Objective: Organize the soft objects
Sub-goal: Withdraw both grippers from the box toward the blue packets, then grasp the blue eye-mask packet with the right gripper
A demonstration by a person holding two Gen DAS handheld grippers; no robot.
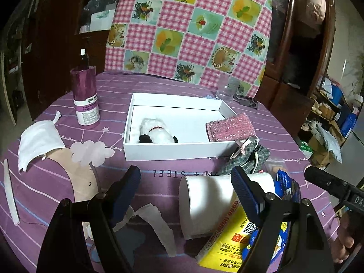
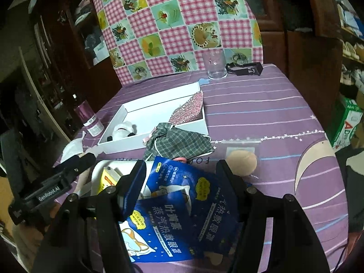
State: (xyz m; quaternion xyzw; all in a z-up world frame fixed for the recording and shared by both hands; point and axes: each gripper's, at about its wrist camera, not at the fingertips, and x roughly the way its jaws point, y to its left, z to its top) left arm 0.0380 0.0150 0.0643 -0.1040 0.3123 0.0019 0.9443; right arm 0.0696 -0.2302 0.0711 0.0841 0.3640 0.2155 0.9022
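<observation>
The right gripper [image 2: 180,177] clamps a glossy dark-blue eye-mask packet [image 2: 179,218], printed with white characters and a sleeping cartoon dog, just above the purple striped tablecloth [image 2: 261,113]. The left gripper [image 1: 185,183] stands wide open, nothing between its pads, over a tipped white paper cup [image 1: 204,204]. Beyond, a white box [image 1: 173,152] holds a fluffy black-and-white plush [image 1: 157,132] and a pink sponge [image 1: 229,127] leaning on its rim; a crumpled plaid cloth [image 2: 179,141] lies just beside.
</observation>
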